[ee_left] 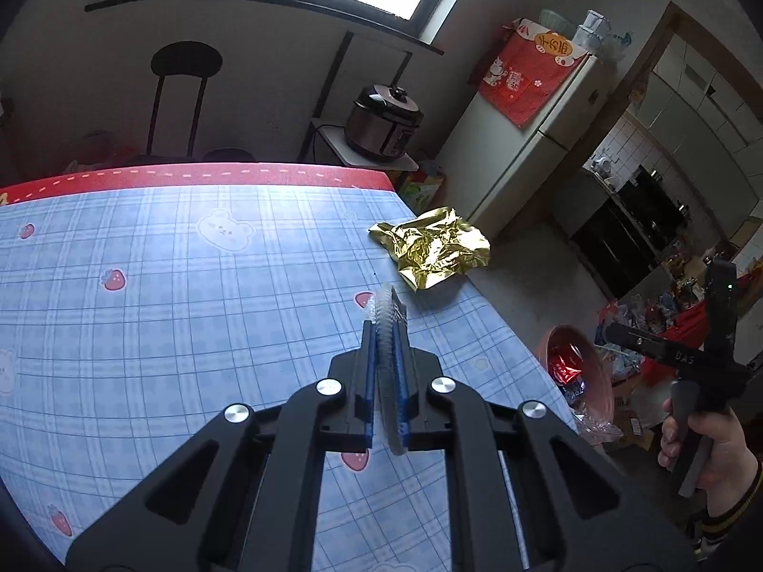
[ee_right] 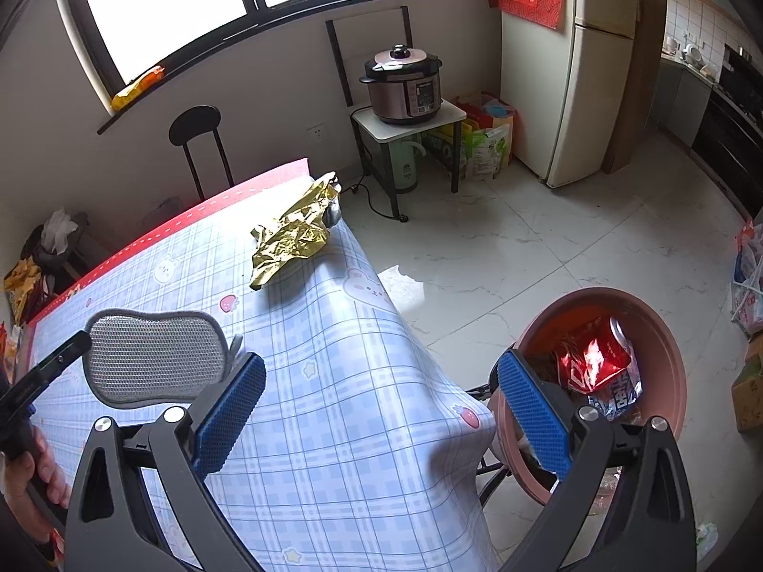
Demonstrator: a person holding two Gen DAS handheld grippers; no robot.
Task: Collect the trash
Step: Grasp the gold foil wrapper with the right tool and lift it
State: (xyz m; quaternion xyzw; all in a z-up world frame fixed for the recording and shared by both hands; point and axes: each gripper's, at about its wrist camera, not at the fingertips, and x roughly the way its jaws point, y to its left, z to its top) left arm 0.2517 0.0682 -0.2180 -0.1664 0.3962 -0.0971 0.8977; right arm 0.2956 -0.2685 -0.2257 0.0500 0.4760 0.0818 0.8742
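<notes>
The left gripper [ee_left: 387,333] is clamped on a flat grey mesh pad [ee_right: 155,357], held edge-on above the checked tablecloth [ee_left: 190,286]. The right gripper [ee_right: 381,410] stands wide with nothing between its blue pads [ee_right: 534,410], over the table's corner beside the pink bin [ee_right: 667,333], which holds a red wrapper [ee_right: 591,357]. Farther along the table edge lies crumpled gold foil [ee_left: 431,245], with nothing between it and the grippers. Beyond stand a black chair [ee_right: 195,126], a pressure cooker [ee_right: 405,86] on a small stand and a fridge [ee_right: 586,71].
</notes>
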